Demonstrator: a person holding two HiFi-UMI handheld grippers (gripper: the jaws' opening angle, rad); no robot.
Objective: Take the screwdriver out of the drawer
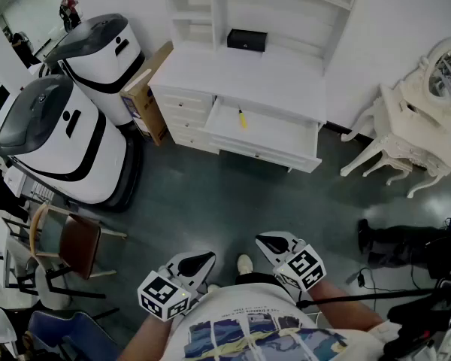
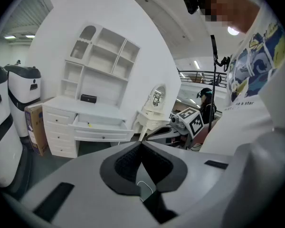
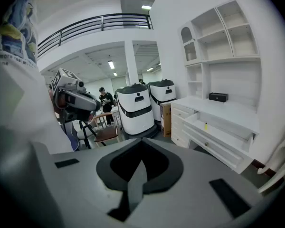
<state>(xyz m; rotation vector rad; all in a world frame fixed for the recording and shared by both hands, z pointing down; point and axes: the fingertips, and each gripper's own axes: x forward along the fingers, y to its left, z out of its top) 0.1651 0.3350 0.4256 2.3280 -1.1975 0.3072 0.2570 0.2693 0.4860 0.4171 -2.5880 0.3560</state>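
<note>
1. Screwdriver (image 1: 242, 119): small, yellow handle. It lies in the open drawer (image 1: 286, 138), toward the drawer's left half, tilted slightly off the drawer's depth. Nothing touches it.
2. Drawer: white, pulled out from the middle of the counter (image 1: 248, 77), with a knob on its front panel. A stack of closed drawers sits to its left.
3. Counter: white, with open shelves (image 1: 199, 10) rising behind it. A black box (image 1: 246, 40) stands at the back of the top, well apart from the drawer.
4. Left gripper (image 2: 140, 143): jaws pressed together, nothing between them. It is held low, close to the person's body and well apart from the drawer, tipped a little downward.
5. Right gripper (image 3: 142, 144): jaws pressed together, nothing between them. It is held beside the left gripper, likewise well back from the counter.
6. Surroundings: a cardboard box (image 1: 144, 92) leans against the counter's left end. Two large white machines with dark lids (image 1: 60, 141) stand left of it. A chair with a brown seat (image 1: 79, 243) stands nearer the person on the dark floor (image 1: 210, 194). A white dressing table with a mirror (image 1: 406, 119) stands to the right.
</note>
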